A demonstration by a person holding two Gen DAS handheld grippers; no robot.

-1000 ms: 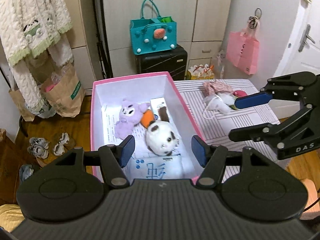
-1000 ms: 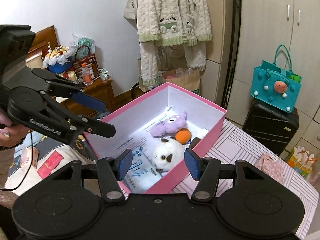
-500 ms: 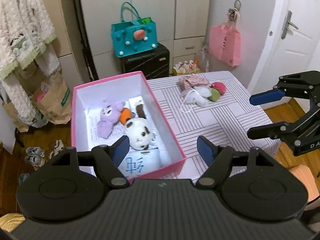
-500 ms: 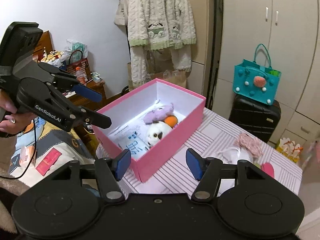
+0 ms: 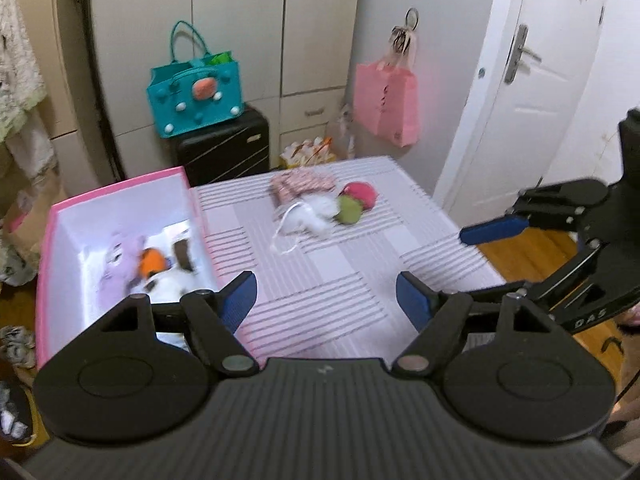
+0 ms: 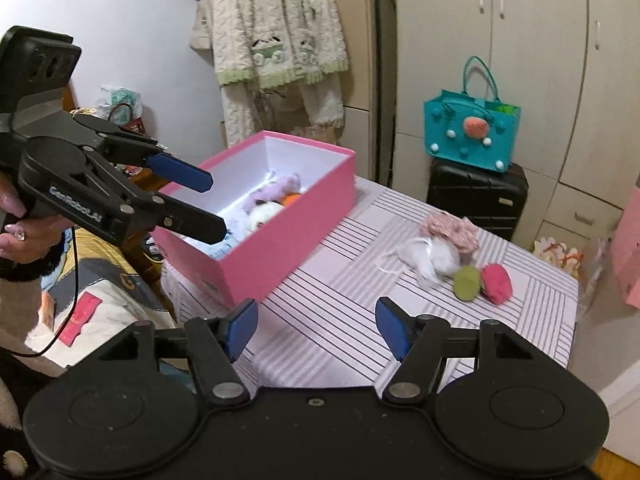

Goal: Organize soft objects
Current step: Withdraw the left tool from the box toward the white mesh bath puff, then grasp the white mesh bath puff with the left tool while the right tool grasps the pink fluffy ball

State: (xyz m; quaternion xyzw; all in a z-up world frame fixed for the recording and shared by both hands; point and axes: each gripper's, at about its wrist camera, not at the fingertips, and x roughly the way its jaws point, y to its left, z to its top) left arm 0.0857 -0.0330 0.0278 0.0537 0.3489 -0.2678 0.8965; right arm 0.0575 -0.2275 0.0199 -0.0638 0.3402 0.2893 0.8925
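A pink box (image 5: 120,190) (image 6: 288,216) stands on the left of the striped table (image 5: 328,264). In it lie a purple plush (image 5: 116,264), an orange ball (image 5: 152,262) and a white-and-brown plush (image 6: 262,216). Farther right on the table lies a pile: a pink frilly piece (image 6: 452,230), a white soft thing (image 6: 434,256), a green ball (image 6: 466,282) and a red ball (image 6: 496,282). My left gripper (image 5: 326,298) (image 6: 208,204) hangs beside the box. The right gripper (image 6: 316,322) (image 5: 472,264) hovers over the table's near edge. Both jaws are opening, with nothing between them.
A teal bag (image 5: 196,92) sits on a black suitcase (image 5: 224,148) behind the table. A pink bag (image 5: 386,100) hangs by a white door (image 5: 536,80). A cream robe (image 6: 276,32) hangs at the back left. A person's hand (image 6: 28,232) holds the left gripper.
Both views have swung from the box to the right, toward the pile on the table. Both pairs of jaws stand wider apart than before.
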